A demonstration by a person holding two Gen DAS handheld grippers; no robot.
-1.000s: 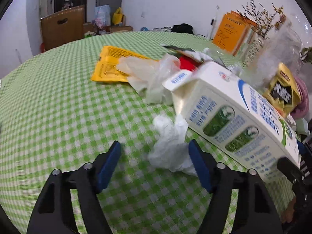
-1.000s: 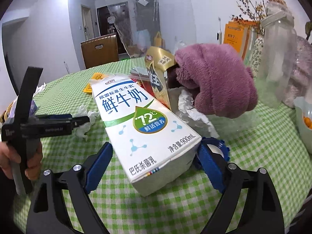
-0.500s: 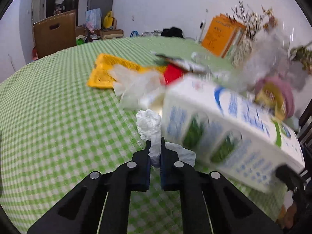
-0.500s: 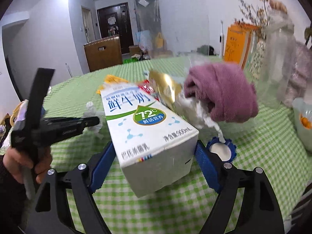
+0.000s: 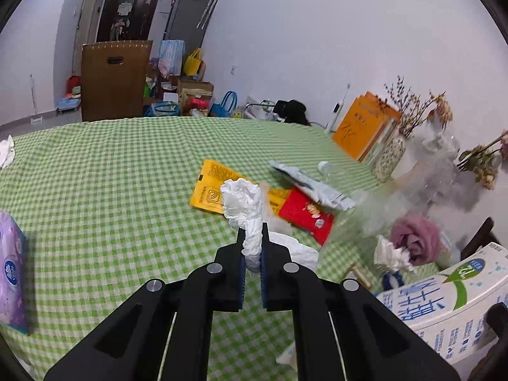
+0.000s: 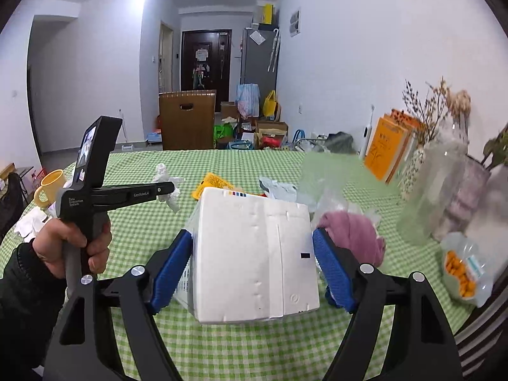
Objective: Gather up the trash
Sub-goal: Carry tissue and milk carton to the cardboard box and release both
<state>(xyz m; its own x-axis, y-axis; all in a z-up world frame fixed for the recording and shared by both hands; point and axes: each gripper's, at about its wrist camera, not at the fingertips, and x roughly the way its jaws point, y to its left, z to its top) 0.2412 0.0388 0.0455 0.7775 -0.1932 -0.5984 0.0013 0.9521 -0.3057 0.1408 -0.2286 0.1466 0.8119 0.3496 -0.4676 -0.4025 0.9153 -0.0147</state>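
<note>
A: Left gripper [image 5: 252, 247] status?
B: Clenched on crumpled tissue [image 5: 246, 204]; tissue held clear above green-checked tablecloth [image 5: 104, 190], over yellow packet [image 5: 208, 192] and red packet [image 5: 306, 214].
A: Right gripper [image 6: 254, 263]?
B: Jaws closing, blue pads [image 6: 173, 266] pressing both sides of milk carton [image 6: 255, 257]; carton lifted off cloth, white base toward cam. Purple towel [image 6: 352, 235] just beside right pad.

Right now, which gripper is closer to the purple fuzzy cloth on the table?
Right. The right gripper, clamped around the milk carton, has one of its fingers right beside the purple cloth. The left gripper holds a crumpled tissue farther away.
</note>
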